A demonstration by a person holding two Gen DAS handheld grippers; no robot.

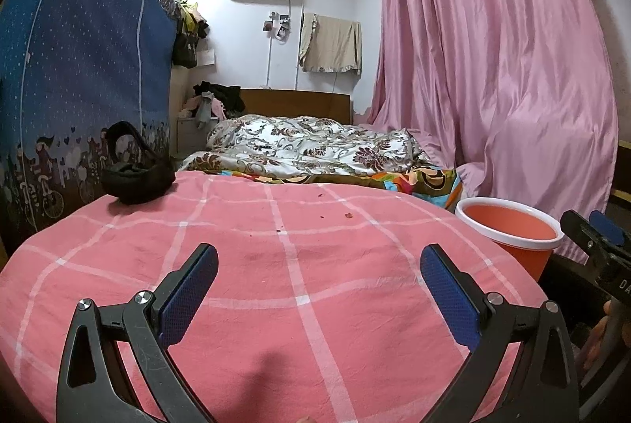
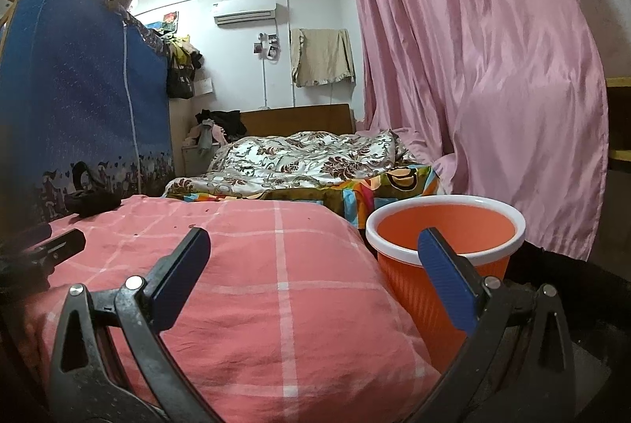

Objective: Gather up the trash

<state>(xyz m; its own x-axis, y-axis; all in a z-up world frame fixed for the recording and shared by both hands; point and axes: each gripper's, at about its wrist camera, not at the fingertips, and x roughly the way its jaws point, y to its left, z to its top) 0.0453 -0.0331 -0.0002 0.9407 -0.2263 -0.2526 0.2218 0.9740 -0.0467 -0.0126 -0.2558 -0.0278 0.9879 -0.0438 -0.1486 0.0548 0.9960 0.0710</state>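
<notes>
Left tongs (image 1: 318,283) and right tongs (image 2: 313,265), black plastic arms, blue textured pads, silver screws

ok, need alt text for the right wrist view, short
Open right tongs hover over a pink checked bedspread, holding nothing, with an orange bin with a white rim just to the right, seemingly empty. Beyond are a floral quilt, a pink curtain and a blue fabric wardrobe.

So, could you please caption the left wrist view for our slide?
Open left gripper above crumb-dotted pink checked cover, orange bin at right.
</notes>
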